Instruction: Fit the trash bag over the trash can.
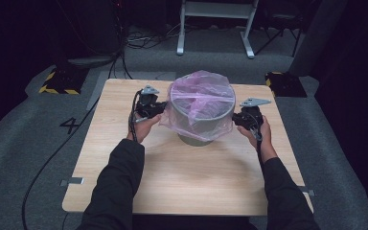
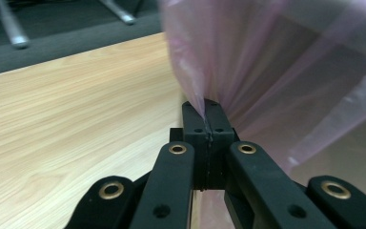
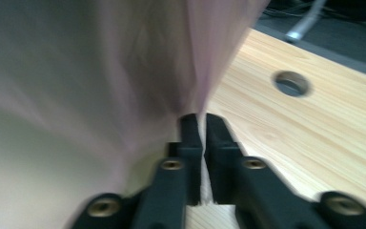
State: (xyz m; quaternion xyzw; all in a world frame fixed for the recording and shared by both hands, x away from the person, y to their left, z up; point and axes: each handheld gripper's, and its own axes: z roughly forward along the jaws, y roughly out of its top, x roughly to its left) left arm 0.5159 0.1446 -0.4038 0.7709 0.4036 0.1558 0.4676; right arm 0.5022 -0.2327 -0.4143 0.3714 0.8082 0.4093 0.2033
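A grey round bin [image 1: 199,136] stands at the middle back of the wooden table [image 1: 187,182], with a thin pink plastic bag [image 1: 199,93] draped over its top and down its sides. My left gripper [image 1: 160,109] is at the bin's left side. In the left gripper view its jaws [image 2: 205,107] are pressed together on a pinch of the pink bag [image 2: 276,62]. My right gripper [image 1: 235,119] is at the bin's right side. In the right gripper view, which is blurred, its jaws [image 3: 201,119] stand a narrow slit apart, with the edge of the bag [image 3: 124,62] running down into the slit.
The table's near half is bare wood; a round hole [image 3: 291,82] is cut in its top near the right gripper. Beyond the far edge are grey carpet, a white metal frame [image 1: 215,28], black-and-yellow striped blocks [image 1: 60,82] and cables on the floor.
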